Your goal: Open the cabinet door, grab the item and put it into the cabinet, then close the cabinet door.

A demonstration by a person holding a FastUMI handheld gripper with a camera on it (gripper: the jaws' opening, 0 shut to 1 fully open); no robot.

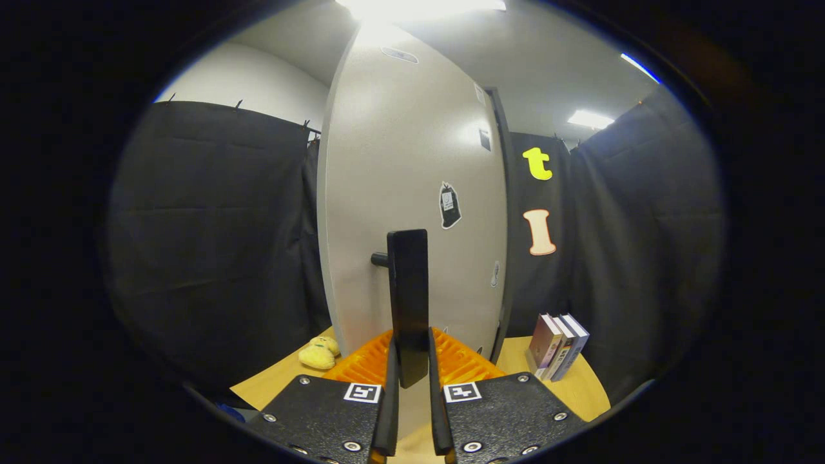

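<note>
The white cabinet door (412, 193) stands right ahead of me, tall and close, with small stickers on it. Its black vertical bar handle (408, 296) juts out from the door on a short black post. My gripper (410, 367) is shut on that handle, its orange fingers (361, 367) pressing the bar's lower part from both sides. A yellow plush toy (319, 354) lies on the wooden table (580, 386) to the left of the fingers, near the door's left edge.
Three books (557, 345) stand upright on the table to the right of the cabinet. Black cloth walls close the booth on the left and right. The table's front edge lies just under the gripper.
</note>
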